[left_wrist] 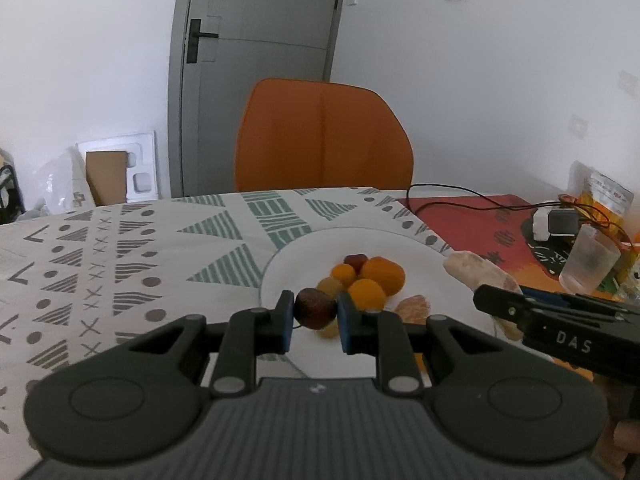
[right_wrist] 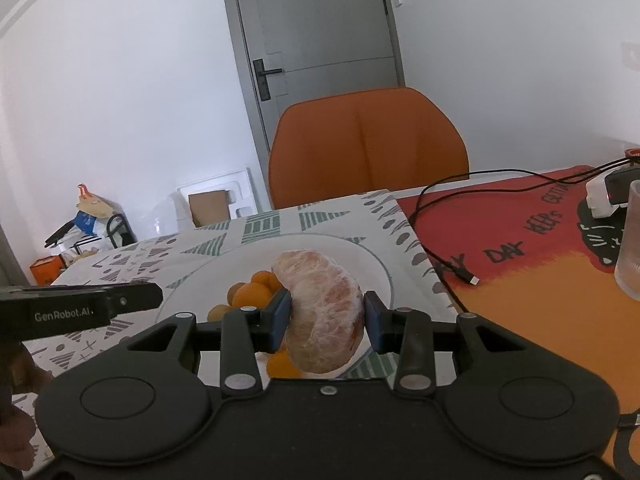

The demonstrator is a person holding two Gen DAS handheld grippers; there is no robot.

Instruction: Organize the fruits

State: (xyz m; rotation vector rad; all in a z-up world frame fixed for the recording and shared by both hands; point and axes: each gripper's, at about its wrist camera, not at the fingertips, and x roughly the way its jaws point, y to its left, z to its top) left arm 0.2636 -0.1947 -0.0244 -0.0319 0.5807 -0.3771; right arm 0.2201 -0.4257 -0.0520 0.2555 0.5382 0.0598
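Note:
My left gripper (left_wrist: 314,312) is shut on a small dark brown fruit (left_wrist: 315,308) and holds it over the near edge of a white plate (left_wrist: 296,256). On the plate lie several small orange fruits (left_wrist: 382,274), a dark red one (left_wrist: 355,260) and a peeled segment (left_wrist: 414,306). My right gripper (right_wrist: 326,312) is shut on a large peeled citrus piece (right_wrist: 324,308), held above the same plate (right_wrist: 372,264). That piece and the right gripper also show at the right of the left wrist view (left_wrist: 480,272). Small orange fruits (right_wrist: 256,292) lie left of it.
The plate sits on a patterned white cloth (left_wrist: 120,264). A red and orange mat (right_wrist: 520,248) lies to the right with a black cable (right_wrist: 452,264), a clear cup (right_wrist: 630,248) and a charger (right_wrist: 608,196). An orange chair (left_wrist: 324,136) stands behind the table.

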